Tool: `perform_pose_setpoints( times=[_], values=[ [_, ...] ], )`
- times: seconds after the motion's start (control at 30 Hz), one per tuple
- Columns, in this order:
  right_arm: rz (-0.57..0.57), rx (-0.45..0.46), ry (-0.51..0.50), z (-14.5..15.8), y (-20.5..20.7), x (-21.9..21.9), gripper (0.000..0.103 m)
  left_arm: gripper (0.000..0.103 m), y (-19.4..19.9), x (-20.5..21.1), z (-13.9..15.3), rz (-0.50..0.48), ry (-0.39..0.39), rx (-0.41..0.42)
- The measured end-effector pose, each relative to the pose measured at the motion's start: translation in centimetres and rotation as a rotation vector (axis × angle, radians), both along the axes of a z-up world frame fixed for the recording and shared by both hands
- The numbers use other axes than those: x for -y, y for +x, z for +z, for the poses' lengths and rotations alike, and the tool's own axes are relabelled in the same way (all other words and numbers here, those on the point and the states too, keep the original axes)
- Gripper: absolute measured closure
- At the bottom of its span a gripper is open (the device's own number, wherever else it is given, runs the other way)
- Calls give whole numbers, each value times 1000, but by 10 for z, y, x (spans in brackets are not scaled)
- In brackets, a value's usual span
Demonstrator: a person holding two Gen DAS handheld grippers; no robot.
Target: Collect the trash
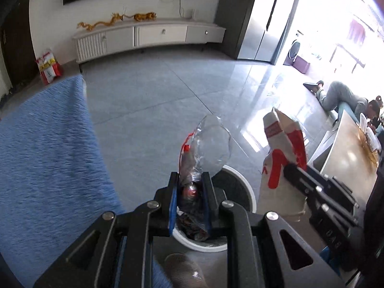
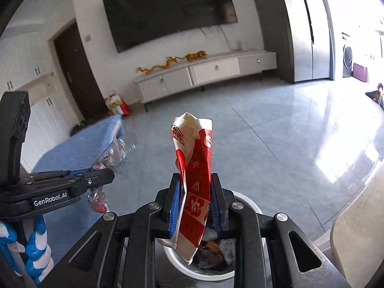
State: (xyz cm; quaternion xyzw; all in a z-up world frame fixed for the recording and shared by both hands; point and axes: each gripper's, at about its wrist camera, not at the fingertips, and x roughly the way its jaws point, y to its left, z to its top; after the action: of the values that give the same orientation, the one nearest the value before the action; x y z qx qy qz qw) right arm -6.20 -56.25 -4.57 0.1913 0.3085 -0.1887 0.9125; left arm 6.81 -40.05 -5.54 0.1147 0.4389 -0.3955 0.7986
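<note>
My left gripper (image 1: pixel 190 180) is shut on a crumpled clear plastic wrapper (image 1: pixel 211 144) with red print and holds it over a white round trash bin (image 1: pixel 242 187) lined with a dark bag. My right gripper (image 2: pixel 195 182) is shut on a red-and-white paper bag (image 2: pixel 195 168) and holds it upright above the same bin (image 2: pixel 249 204), which has trash inside. The paper bag also shows in the left wrist view (image 1: pixel 280 153), right of the wrapper. The left gripper (image 2: pixel 108 175) with the wrapper (image 2: pixel 115 153) shows at the left of the right wrist view.
A blue carpet-like surface (image 1: pixel 43 158) lies to the left. Grey tiled floor (image 1: pixel 156 91) stretches to a white TV cabinet (image 1: pixel 148 36). A red-and-white bag (image 1: pixel 49 66) stands by the wall. A beige table (image 1: pixel 348 165) and a seated person (image 1: pixel 369 108) are at the right.
</note>
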Motion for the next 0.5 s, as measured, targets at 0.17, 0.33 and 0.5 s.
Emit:
perform_pose_setpoints(
  times=[0.17,0.33,0.5],
  values=[
    [-8,-62,11,-23,12,12,74,76,9,20,-23,-5,8,-85],
    [-40,-80,44,-34,10,17,63,49,12,17,-31,6,-3,-114],
    [-54,-80,51,-32,6,12,59,49,14,5,-26,38,-3,-117]
  ],
)
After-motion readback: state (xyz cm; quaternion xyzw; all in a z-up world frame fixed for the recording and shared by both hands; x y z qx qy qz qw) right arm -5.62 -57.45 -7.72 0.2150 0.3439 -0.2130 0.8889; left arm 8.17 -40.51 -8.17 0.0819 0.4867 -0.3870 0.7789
